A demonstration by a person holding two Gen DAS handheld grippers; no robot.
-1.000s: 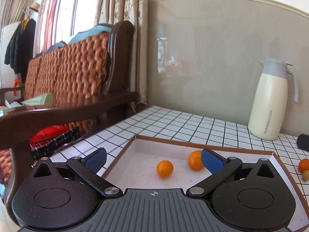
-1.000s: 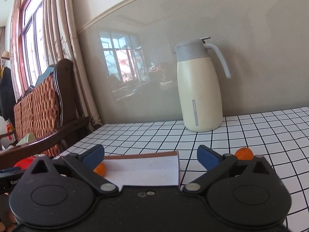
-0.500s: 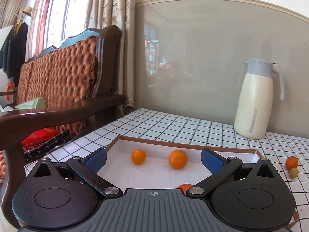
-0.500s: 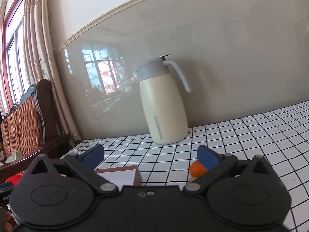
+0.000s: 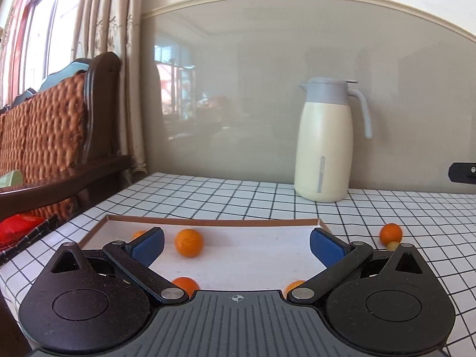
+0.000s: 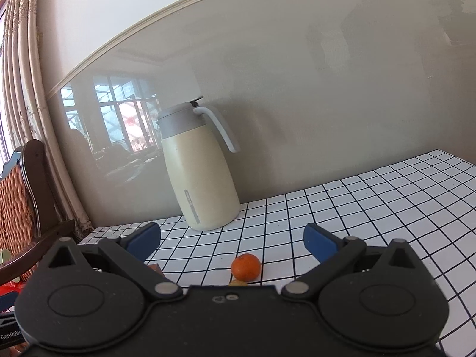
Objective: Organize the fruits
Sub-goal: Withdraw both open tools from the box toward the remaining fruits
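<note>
A shallow white tray with a brown rim (image 5: 212, 222) lies on the checked tablecloth in the left wrist view. It holds several oranges, the clearest one (image 5: 189, 242) near the middle left, others partly hidden by my gripper body. My left gripper (image 5: 236, 245) is open and empty above the tray. One orange (image 5: 390, 233) and a small yellowish fruit (image 5: 393, 245) lie on the cloth right of the tray. In the right wrist view that orange (image 6: 245, 266) sits just ahead of my open, empty right gripper (image 6: 232, 239), between its fingers; the small fruit (image 6: 237, 282) is mostly hidden.
A cream thermos jug with a grey lid (image 5: 324, 142) stands at the back against the wall; it also shows in the right wrist view (image 6: 198, 166). A wooden bench with a woven orange back (image 5: 59, 136) borders the table's left side. A tray corner (image 6: 154, 267) shows left.
Both grippers have swung to the right. The tray has slid left in both views, the jug has moved toward centre, and the loose orange now lies between the right gripper's fingers.
</note>
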